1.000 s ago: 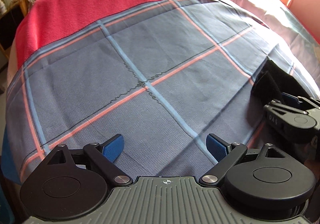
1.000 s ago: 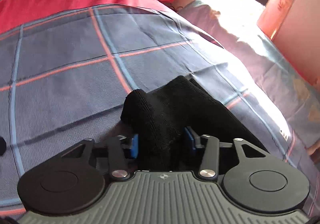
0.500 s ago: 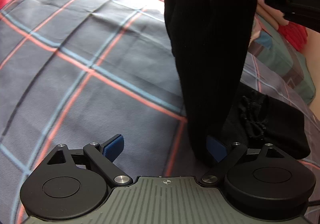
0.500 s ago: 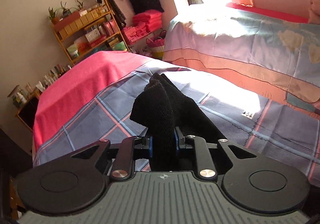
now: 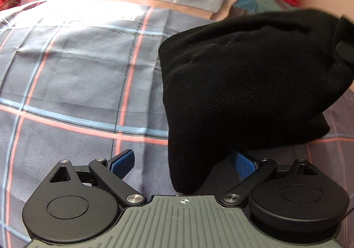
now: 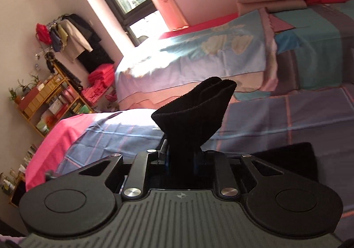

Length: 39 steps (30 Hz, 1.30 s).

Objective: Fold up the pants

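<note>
**Black pants lifted off a plaid bed, one gripper pinching, one spread**

The right gripper [image 6: 181, 159] is pinching a bunched end of the black pants [image 5: 243, 93], with a ribbed cuff fanning out above its blue pads. The cloth is squeezed into a narrow neck between the jaws. This grip appears meant to raise one end of the garment clear of the bed so that it can hang and straighten before folding.

The left gripper [image 5: 183, 162] is spread wide and pinches nothing. A hanging corner of the pants dips between its two blue pads [image 5: 122, 162] without being pressed from both sides. It seems placed there to catch that lower end.

The pants hang partly in the air and partly rest on the plaid bedcover [image 5: 77, 75], which is grey-blue with pink and pale blue lines. In the right wrist view, another dark part of the garment lies on the cover at lower right.

Counts: one pair of pants, two grippers and two beds. The second bed [image 6: 221, 55] stands beyond, with a light blue patterned cover. A wooden shelf unit [image 6: 44, 102] stands by the wall.
</note>
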### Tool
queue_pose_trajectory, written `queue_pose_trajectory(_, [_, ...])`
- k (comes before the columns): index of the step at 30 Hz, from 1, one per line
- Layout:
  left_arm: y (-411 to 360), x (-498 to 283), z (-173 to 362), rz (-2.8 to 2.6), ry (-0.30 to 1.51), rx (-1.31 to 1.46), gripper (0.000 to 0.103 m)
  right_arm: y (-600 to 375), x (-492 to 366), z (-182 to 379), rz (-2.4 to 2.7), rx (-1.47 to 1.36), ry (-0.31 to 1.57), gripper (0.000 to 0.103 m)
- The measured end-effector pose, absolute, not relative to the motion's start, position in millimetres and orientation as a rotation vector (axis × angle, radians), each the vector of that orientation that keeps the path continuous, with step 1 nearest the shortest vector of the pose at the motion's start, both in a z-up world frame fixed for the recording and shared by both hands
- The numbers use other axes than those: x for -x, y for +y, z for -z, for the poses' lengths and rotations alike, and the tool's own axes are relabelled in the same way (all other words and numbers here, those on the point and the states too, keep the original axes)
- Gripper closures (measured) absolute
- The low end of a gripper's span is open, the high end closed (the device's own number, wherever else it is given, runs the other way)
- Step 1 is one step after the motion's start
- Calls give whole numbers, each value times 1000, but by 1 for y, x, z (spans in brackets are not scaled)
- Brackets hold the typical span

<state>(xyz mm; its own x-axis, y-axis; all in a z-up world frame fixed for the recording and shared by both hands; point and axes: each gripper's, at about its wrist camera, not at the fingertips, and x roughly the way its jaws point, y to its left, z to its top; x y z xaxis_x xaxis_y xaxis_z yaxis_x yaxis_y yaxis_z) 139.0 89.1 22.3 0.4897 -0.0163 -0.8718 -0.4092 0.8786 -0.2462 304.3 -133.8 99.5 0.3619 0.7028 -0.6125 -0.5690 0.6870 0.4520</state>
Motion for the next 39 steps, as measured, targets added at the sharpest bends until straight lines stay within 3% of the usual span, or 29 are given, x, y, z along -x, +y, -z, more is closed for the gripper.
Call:
queue_pose_trajectory(3, [92, -130, -31, -204, 1033, 461, 0, -163, -315, -44, -617, -148, 1016, 75])
queue_pose_trajectory(5, [95, -126, -41, -196, 1008, 450, 0, -186, -314, -38, -621, -277, 1020, 74])
queue_pose_trajectory(8, [101, -136, -55, -220, 964, 408, 0, -186, -307, -65, -535, -225, 856, 50])
queue_pose_trajectory(10, [103, -152, -54, -243, 960, 400, 0, -168, -306, -80, -606, -176, 759, 50])
queue_pose_trajectory(16, [105, -197, -11, -243, 1058, 490, 0, -98, -315, -81, -830, -68, 770, 47])
queue_pose_trajectory(21, [108, -192, -5, -226, 1050, 505, 0, -122, -328, -62, -609, -28, 779, 28])
queue_pose_trajectory(24, [109, -194, -2, -221, 1056, 508, 0, -138, -336, -41, -542, -61, 851, 28])
queue_pose_trajectory(25, [109, -195, -2, -221, 1057, 507, 0, -141, -338, -35, -534, -81, 873, 30])
queue_pose_trajectory(26, [108, -197, -2, -221, 1059, 506, 0, -144, -338, -32, -550, -113, 881, 47])
queue_pose_trajectory(27, [107, -197, -3, -220, 1061, 501, 0, -146, -336, -31, -589, -155, 892, 81])
queue_pose_trajectory(29, [104, -199, -7, -220, 1067, 473, 0, -152, -330, -42, -609, -174, 892, 89])
queue_pose_trajectory(33, [91, -202, -15, -155, 1050, 397, 0, -182, -324, -64, -564, -180, 837, 89])
queue_pose_trajectory(35, [84, -208, -10, -132, 1071, 379, 0, -177, -334, -47, -488, -76, 938, 86])
queue_pose_trajectory(36, [82, -211, -6, -141, 1086, 368, 0, -176, -330, -49, -464, -51, 897, 71])
queue_pose_trajectory(38, [83, -212, -4, -158, 1088, 373, 0, -163, -315, -68, -434, 24, 743, 58])
queue_pose_trajectory(39, [85, -212, -3, -159, 1091, 386, 0, -153, -309, -76, -475, 36, 683, 45])
